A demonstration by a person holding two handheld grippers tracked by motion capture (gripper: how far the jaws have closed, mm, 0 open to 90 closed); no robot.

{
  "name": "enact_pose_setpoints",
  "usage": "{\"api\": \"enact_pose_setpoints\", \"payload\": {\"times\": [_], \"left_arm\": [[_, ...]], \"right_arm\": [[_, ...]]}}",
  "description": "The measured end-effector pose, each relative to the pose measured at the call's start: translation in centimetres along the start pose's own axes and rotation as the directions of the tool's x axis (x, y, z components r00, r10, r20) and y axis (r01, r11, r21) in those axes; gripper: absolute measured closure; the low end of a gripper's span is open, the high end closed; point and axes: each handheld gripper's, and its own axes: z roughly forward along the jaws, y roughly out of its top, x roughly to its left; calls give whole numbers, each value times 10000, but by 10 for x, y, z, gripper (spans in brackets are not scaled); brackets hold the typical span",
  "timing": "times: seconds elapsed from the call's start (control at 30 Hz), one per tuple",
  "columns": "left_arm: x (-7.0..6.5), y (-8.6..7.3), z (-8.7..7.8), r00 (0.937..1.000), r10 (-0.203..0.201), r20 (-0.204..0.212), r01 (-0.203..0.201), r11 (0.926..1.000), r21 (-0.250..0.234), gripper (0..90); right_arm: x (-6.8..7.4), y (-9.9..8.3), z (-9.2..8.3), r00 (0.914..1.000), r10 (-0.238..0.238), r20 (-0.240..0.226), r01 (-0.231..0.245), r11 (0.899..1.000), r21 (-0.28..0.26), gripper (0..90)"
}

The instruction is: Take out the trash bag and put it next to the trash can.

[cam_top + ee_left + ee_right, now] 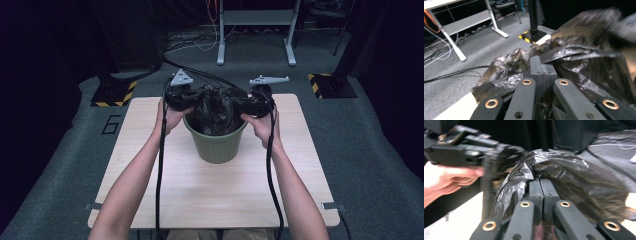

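Two tools are engaged on one job, the lining of a green bin (215,142) with a black plastic bag (215,107). The bench (150,200) carries the bin at its middle, upright, with nothing else set on it. The bag is gathered above the bin's mouth, and part of it hangs down inside; its rim is not yet seen folded over the bin's edge anywhere, so the work is judged to be at an early-to-middle stage: the bag is placed in the opening, while spreading its mouth and drawing it down around the rim are left to be done. Both forearms are stretched forward from the near edge of the bench, one at each side of the bin, and the hands are held level with the top of the bag. The left tool (186,97) is held at the bag's left side; in the left gripper view its jaws are seen pressed together with a fold of the bag (574,57) pinched between them. The right tool (252,102) is held at the bag's right side; in the right gripper view its jaws stand nearly together, and a pleat of the bag (564,175) is gripped at their tips, with the other tool (461,147) seen just beyond.
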Motion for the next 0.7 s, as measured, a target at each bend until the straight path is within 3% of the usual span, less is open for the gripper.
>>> {"api": "enact_pose_setpoints", "payload": {"times": [0.03,0.07,0.1,0.13,0.2,0.3,0.37,0.47,0.53,0.57,0.63,0.7], "left_arm": [[-3,5,4,9999,98,56,-99,9999,118,900],[-8,11,10,9996,277,110,-280,9992,283,900],[-8,11,10,9996,277,110,-280,9992,283,900],[-12,17,17,9988,428,226,-438,9979,468,900],[-15,22,21,9978,607,261,-622,9962,607,900],[-21,30,26,9970,659,404,-684,9956,645,900],[-24,34,27,9961,740,477,-772,9947,675,900],[-28,38,27,9956,684,635,-721,9957,589,900],[-28,38,26,9956,643,687,-677,9965,497,900],[-27,38,25,9960,551,704,-583,9973,447,900],[-24,37,21,9965,305,777,-330,9990,311,897],[-20,36,19,9970,144,755,-168,9993,319,771]], "right_arm": [[2,-1,5,9994,85,-344,-83,9999,66,781],[3,-1,8,9987,160,-493,-156,9998,100,716],[3,-1,8,9987,160,-493,-156,9998,100,716],[5,-2,15,9951,439,-881,-419,9988,243,647],[8,-3,20,9954,469,-838,-442,9984,341,549],[10,-5,27,9961,607,-641,-576,9971,493,480],[12,-5,31,9980,580,-265,-566,9970,525,469],[16,-6,35,9987,409,307,-424,9980,476,553],[16,-6,36,9985,339,434,-358,9985,426,600],[16,-6,37,9967,318,743,-335,9992,223,726],[15,-6,37,9963,356,789,-368,9992,142,854],[14,-5,36,9951,364,924,-377,9992,128,895]]}}
